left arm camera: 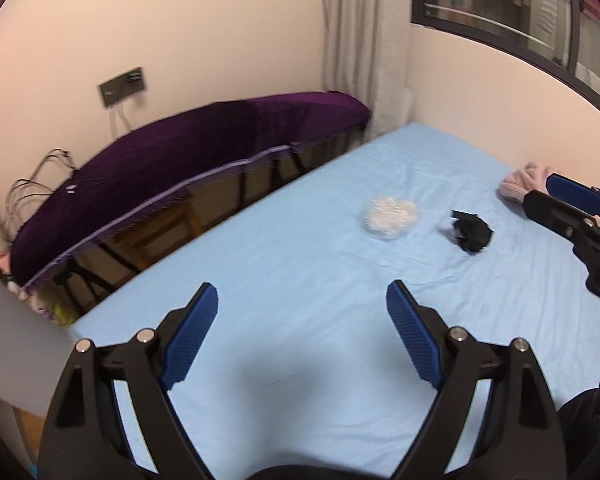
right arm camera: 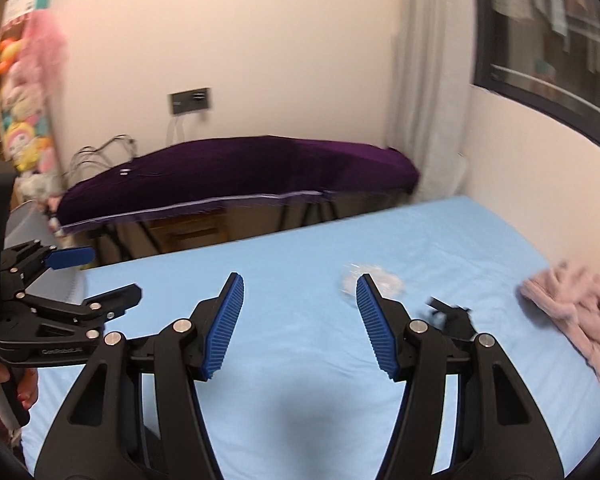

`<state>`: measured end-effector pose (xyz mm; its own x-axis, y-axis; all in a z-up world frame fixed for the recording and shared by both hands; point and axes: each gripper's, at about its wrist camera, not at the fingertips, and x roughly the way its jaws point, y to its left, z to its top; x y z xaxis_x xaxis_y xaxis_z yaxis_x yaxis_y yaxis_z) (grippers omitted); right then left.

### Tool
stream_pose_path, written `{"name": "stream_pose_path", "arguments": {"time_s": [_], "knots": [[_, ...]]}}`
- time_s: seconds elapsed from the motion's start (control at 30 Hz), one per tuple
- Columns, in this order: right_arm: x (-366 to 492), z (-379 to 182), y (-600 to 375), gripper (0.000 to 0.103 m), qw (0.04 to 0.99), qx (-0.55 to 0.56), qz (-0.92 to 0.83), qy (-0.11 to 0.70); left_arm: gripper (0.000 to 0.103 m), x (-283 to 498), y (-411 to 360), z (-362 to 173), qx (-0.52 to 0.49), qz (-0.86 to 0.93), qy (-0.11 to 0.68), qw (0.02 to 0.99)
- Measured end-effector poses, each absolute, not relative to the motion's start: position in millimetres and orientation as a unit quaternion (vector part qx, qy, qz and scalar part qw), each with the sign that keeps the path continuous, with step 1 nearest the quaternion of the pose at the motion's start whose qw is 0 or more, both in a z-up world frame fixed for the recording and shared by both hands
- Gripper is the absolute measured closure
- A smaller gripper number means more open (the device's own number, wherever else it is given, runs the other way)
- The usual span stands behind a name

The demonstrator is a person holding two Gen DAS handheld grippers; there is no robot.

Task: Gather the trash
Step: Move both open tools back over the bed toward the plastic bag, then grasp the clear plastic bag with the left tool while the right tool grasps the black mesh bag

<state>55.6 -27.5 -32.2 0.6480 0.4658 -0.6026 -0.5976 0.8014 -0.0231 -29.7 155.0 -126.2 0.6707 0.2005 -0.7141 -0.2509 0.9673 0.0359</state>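
A crumpled clear plastic wad [left arm camera: 391, 217] and a crumpled black scrap [left arm camera: 471, 233] lie on the light blue bed sheet [left arm camera: 292, 264]. My left gripper [left arm camera: 302, 300] is open and empty, hovering over the sheet well short of both. My right gripper [right arm camera: 300, 292] is open and empty too; it shows at the right edge of the left wrist view [left arm camera: 568, 200]. In the right wrist view the plastic wad [right arm camera: 384, 282] sits just behind the right finger, and the black scrap [right arm camera: 450, 312] is partly hidden by it.
A pink towel [right arm camera: 576, 320] lies on the bed at the right. A table under a purple cloth [left arm camera: 188, 160] runs along the bed's far side, with cables and a wall socket [left arm camera: 122, 86]. A window [left arm camera: 520, 12] is at the upper right. Plush toys [right arm camera: 24, 92] hang at the left.
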Motion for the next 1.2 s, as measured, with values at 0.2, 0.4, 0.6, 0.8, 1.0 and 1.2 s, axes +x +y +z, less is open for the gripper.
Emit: {"name": "stream_pose_path", "arguments": {"time_s": [0.2, 0.4, 0.6, 0.8, 1.0, 1.2], "knots": [[114.0, -65.9, -111.8, 0.046, 0.917, -0.089, 0.212, 0.325, 0.017, 43.0, 102.1, -169.4, -0.039, 0.076, 0.415, 0.906], [183.1, -117.2, -170.8, 0.044, 0.917, -0.082, 0.149, 0.360, 0.017, 114.1, 71.1, -217.8, -0.041, 0.053, 0.436, 0.897], [244.6, -172.4, -189.6, 0.039, 0.909, -0.076, 0.126, 0.390, 0.017, 188.4, 62.7, -263.8, -0.039, 0.045, 0.455, 0.888], [298.6, -219.1, -180.5, 0.034, 0.900, -0.081, 0.130, 0.409, 0.017, 247.2, 64.9, -299.6, -0.022, 0.046, 0.460, 0.886], [329.1, -259.4, -167.1, 0.034, 0.890, -0.081, 0.136, 0.428, 0.017, 292.9, 73.3, -328.6, -0.012, 0.045, 0.457, 0.888], [342.0, -292.6, -162.0, 0.031, 0.879, -0.079, 0.137, 0.449, 0.017, 324.4, 83.2, -359.6, -0.018, 0.032, 0.470, 0.882]]}}
